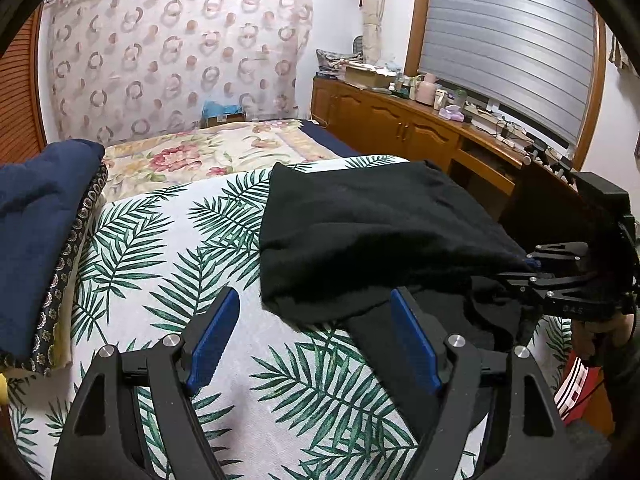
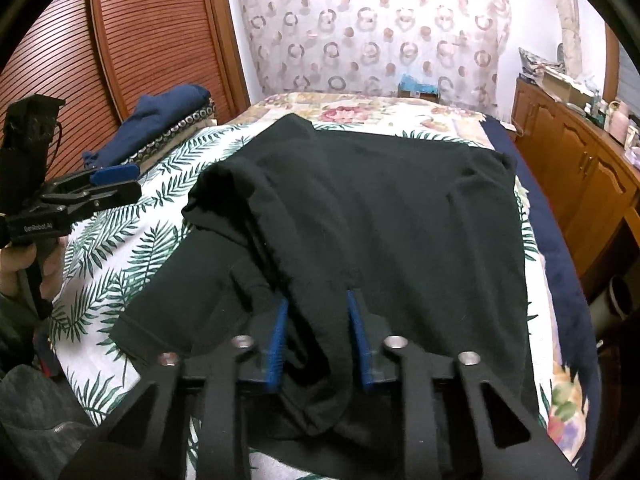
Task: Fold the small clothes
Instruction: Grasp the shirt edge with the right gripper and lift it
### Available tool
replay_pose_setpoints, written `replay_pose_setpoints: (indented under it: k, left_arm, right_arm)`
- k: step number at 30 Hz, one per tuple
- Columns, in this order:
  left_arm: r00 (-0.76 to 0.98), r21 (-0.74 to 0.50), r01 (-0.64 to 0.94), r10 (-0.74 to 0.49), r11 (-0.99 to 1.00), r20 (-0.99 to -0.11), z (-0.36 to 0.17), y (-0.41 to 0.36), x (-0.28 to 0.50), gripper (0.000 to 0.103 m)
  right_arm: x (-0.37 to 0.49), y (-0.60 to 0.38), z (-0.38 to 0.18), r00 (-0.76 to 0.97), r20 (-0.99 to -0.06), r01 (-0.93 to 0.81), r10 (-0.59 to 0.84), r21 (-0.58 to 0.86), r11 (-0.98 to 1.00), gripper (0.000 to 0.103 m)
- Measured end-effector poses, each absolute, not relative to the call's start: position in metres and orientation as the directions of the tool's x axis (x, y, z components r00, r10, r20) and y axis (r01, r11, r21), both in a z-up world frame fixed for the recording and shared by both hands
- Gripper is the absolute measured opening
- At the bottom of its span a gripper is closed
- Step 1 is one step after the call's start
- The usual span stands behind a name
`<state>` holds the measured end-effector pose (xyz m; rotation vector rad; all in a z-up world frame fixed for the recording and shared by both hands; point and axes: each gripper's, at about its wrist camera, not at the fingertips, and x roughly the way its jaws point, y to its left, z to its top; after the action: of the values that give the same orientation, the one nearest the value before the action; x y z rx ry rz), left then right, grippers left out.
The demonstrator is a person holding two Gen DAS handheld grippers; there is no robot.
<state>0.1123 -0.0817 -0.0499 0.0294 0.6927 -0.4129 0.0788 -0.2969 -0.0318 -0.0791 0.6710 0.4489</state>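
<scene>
The black knit garment [image 2: 380, 216] runs lengthwise up the leaf-print bedspread [image 1: 168, 264] from the right gripper [image 2: 318, 340], apparently pinching its near-edge fold, while the left gripper [image 1: 316, 340] hangs spread beside its left edge.

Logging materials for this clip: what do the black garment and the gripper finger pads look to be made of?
Black garment: soft matte knit, likely cotton jersey; it drapes and creases limply. Pads on the left gripper: blue ridged plastic or rubber, unclear which.
</scene>
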Motion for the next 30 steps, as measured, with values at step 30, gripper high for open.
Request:
replay_pose_setpoints:
  k: [30]
  left_arm:
    - [0.727, -0.125, 0.378, -0.378, 0.917, -0.574, -0.041, -0.085, 0.105, 0.078]
  right_arm:
    - [0.038, -0.344, -0.021, 0.792, -0.572, -0.286, 0.212, -0.042, 0.957, 0.014]
